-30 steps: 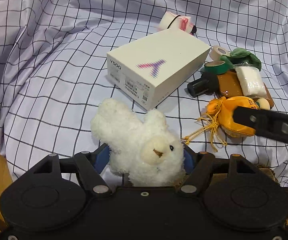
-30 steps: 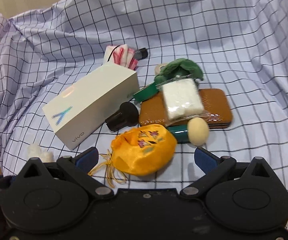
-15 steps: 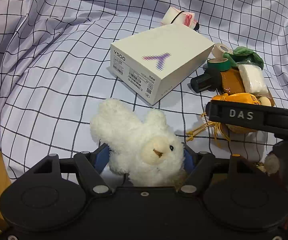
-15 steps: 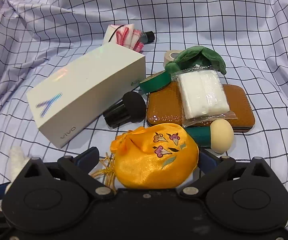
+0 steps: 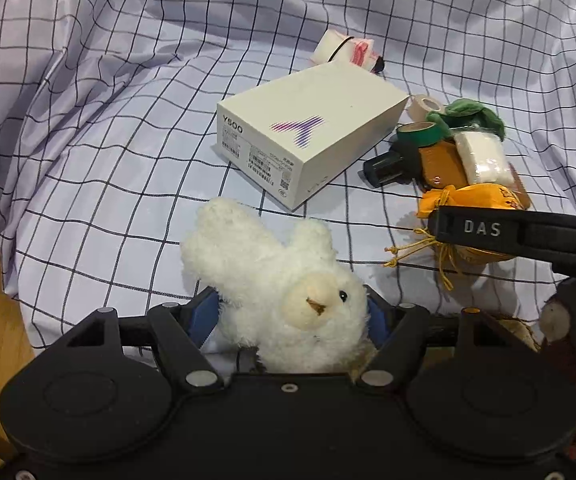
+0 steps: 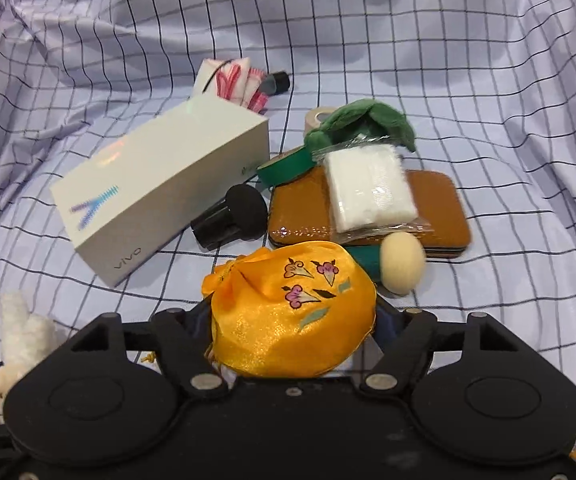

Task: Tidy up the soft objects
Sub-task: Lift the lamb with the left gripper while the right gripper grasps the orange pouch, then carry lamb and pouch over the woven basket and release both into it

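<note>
My left gripper [image 5: 292, 312] is shut on a white plush chick [image 5: 280, 284], held low over the checked cloth [image 5: 108, 160]. The chick's ears also show in the right wrist view [image 6: 24, 332] at the far left. My right gripper [image 6: 294, 320] has closed in around an orange embroidered drawstring pouch [image 6: 292, 308], its blue pads hidden behind the pouch's sides. The pouch also shows in the left wrist view [image 5: 476, 200], with the right gripper's black finger [image 5: 500, 232] across it.
A white vivo phone box [image 6: 160, 184] lies at centre. Right of it are a black brush [image 6: 228, 216], green tape [image 6: 284, 164], a brown leather case [image 6: 440, 208] under a wrapped white pad [image 6: 368, 188], a green plush [image 6: 360, 120], a beige sponge [image 6: 402, 262], and a pink-white bundle [image 6: 232, 80].
My right gripper moved forward over the orange pouch and its jaws closed in on it. My left gripper kept hold of the chick and shifted slightly.
</note>
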The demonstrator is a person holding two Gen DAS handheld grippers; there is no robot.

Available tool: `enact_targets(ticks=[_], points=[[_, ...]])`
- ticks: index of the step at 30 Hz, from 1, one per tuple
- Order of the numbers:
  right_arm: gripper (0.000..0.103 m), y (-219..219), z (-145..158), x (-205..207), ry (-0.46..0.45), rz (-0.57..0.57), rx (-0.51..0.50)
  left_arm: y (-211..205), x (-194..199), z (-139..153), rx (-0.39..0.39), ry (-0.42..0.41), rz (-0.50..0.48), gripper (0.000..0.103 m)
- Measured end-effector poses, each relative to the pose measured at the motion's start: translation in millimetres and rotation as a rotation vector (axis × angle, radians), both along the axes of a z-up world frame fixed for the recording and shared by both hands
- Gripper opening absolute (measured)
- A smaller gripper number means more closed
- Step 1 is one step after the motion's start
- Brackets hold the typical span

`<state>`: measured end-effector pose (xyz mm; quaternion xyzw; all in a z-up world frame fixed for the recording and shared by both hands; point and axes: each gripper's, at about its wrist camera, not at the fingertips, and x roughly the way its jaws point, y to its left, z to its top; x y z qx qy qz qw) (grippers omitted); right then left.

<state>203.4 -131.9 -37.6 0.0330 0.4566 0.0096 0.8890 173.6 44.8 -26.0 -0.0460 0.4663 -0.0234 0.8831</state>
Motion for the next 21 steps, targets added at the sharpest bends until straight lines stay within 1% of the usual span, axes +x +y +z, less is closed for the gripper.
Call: enact_targets(ticks=[5, 11, 17, 21], points=[[0.073, -16, 22, -30, -0.048, -0.009, 0.037, -8, -18, 13, 0.007, -0.029, -0.014, 0.067], [0.073, -38, 44, -78, -0.106, -0.023, 0.084, -23, -49, 24, 0.020, -0.058, -0.039, 0.067], [0.074, -57, 59, -131, -0.161, -0.027, 0.121, -35, -78, 24, 0.022, -0.054, -0.044, 0.067], [0.074, -64, 63, -162, -0.199, -0.025, 0.130, -42, -96, 21, 0.023, -0.043, -0.045, 0.067]])
